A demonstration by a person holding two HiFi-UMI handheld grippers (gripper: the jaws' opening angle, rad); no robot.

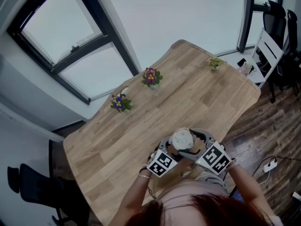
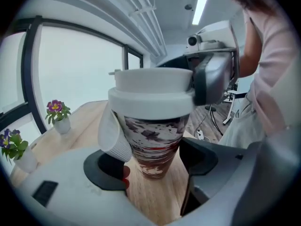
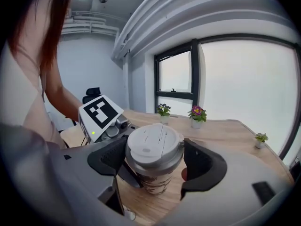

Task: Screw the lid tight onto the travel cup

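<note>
The travel cup (image 2: pixel 153 142), brown-patterned with a white ribbed sleeve flap, stands on the wooden table (image 1: pixel 141 126) near its front edge. Its white lid (image 3: pixel 154 145) sits on top and also shows in the head view as the lid (image 1: pixel 182 139). My left gripper (image 2: pixel 153 166) has its black pads at the lower body of the cup, shut on it. My right gripper (image 3: pixel 155 160) comes from the other side, its pads pressed to the lid's rim. In the head view, the left gripper (image 1: pixel 170 153) and right gripper (image 1: pixel 200 150) flank the cup.
Three small flower pots stand on the far side of the table: purple (image 1: pixel 120 102), pink (image 1: pixel 151 77) and green (image 1: pixel 215 63). Windows run behind the table. Chairs (image 1: pixel 277 41) stand at the right, and a power strip (image 1: pixel 270 165) lies on the floor.
</note>
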